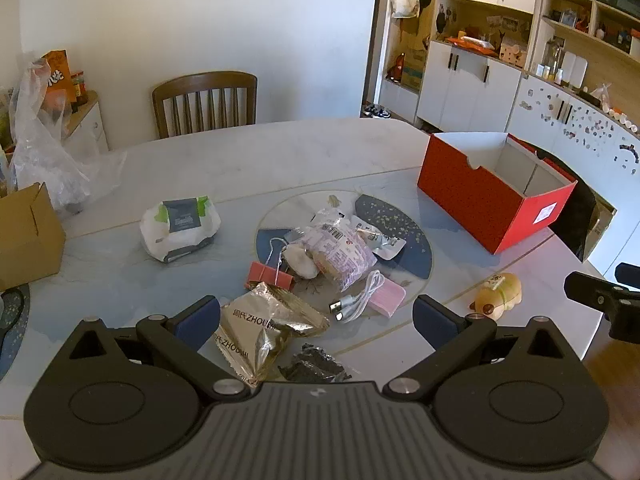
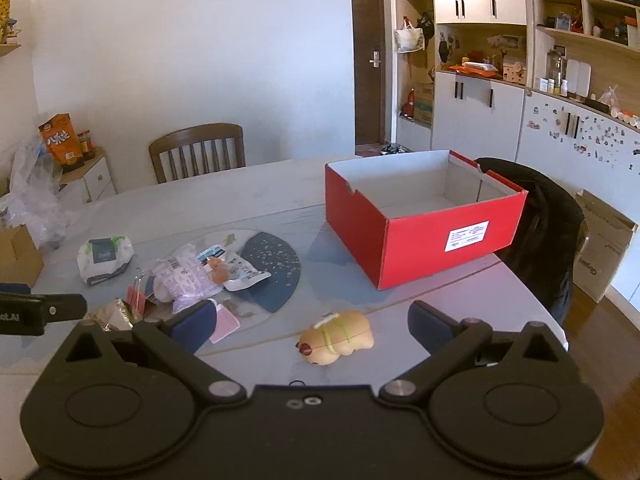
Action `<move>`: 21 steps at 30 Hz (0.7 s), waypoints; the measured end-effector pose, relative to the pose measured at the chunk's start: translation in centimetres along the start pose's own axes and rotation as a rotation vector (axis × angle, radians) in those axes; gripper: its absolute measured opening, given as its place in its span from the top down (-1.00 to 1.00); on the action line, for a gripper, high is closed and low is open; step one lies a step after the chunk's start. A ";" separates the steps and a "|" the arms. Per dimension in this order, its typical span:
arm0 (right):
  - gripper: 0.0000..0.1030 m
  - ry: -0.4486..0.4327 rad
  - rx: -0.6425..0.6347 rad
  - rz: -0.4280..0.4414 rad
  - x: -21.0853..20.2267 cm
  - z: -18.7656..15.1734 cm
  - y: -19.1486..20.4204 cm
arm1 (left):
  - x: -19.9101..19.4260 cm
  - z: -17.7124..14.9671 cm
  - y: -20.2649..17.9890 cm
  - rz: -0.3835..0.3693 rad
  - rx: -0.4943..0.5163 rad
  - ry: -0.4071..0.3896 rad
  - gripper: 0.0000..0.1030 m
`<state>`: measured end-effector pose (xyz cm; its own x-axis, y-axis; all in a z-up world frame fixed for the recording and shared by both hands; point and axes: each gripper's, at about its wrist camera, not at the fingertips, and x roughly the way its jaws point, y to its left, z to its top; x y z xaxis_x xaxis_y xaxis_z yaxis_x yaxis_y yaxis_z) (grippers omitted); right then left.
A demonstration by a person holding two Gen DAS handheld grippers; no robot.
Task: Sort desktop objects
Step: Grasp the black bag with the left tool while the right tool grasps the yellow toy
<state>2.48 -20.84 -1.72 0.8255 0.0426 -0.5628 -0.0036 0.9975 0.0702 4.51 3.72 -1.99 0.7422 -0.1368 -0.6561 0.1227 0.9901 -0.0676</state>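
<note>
An open red box [image 1: 476, 196] [image 2: 416, 236] stands empty at the table's right. A pile lies mid-table: gold snack packets [image 1: 260, 332], a red binder clip [image 1: 270, 274], a pink-printed bun bag [image 1: 344, 252] [image 2: 188, 280], a white USB cable [image 1: 360, 296] and a pink pad [image 1: 390, 298] [image 2: 226, 324]. A wet-wipes pack [image 1: 180, 226] [image 2: 105, 256] lies to the left. A tan squishy toy [image 1: 498, 292] [image 2: 338, 338] sits near the front edge. My left gripper [image 1: 316, 316] hangs open above the gold packets. My right gripper [image 2: 316, 328] is open over the toy, gripping nothing.
A brown carton [image 1: 28, 236] and a clear plastic bag [image 1: 44, 148] sit at the table's left. A wooden chair [image 1: 206, 102] stands behind the table, and a chair with a dark jacket [image 2: 540, 220] is beside the red box. Cabinets line the right wall.
</note>
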 end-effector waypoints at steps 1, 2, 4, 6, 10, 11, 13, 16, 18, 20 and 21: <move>-0.96 0.000 0.003 -0.001 0.1 0.0 -0.1 | 0.1 0.0 -0.1 -0.005 0.004 0.001 -1.00; -0.96 0.000 0.002 -0.001 0.3 0.1 -0.2 | 0.2 0.0 -0.2 -0.007 0.010 0.004 -1.00; -0.96 0.002 0.000 0.005 0.5 0.1 -0.4 | 0.5 0.0 -0.3 -0.007 0.018 0.014 -1.00; -0.95 0.006 -0.007 0.019 0.9 0.2 -0.6 | 0.9 0.0 -0.5 -0.010 0.021 0.018 -1.00; -0.92 0.018 -0.040 0.053 2.0 0.3 -1.0 | 1.7 -0.2 -0.8 -0.004 0.012 0.027 -1.00; -0.92 0.019 -0.047 0.060 2.2 0.2 -1.1 | 1.8 -0.3 -0.9 -0.001 0.012 0.022 -1.00; -0.92 0.022 -0.064 0.075 2.9 0.2 -1.3 | 2.2 -0.6 -1.2 0.006 0.022 0.013 -1.00; -0.92 0.038 -0.108 0.089 4.3 -0.1 -1.8 | 3.3 -1.9 -1.5 0.012 0.019 0.014 -1.00; -0.92 0.046 -0.132 0.097 5.2 -0.4 -2.1 | 4.0 -3.0 -1.7 0.034 0.014 0.017 -0.99; -0.92 0.063 -0.144 0.104 6.3 -0.6 -2.5 | 4.7 -3.9 -2.1 0.058 0.020 0.014 -0.99; -0.91 0.071 -0.143 0.110 6.8 -0.8 -2.7 | 5.1 -4.4 -2.3 0.073 0.026 0.015 -0.99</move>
<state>7.64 -23.21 -6.37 0.7741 0.1506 -0.6149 -0.1762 0.9842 0.0193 5.11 0.91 -8.50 0.7397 -0.0640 -0.6699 0.0865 0.9963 0.0003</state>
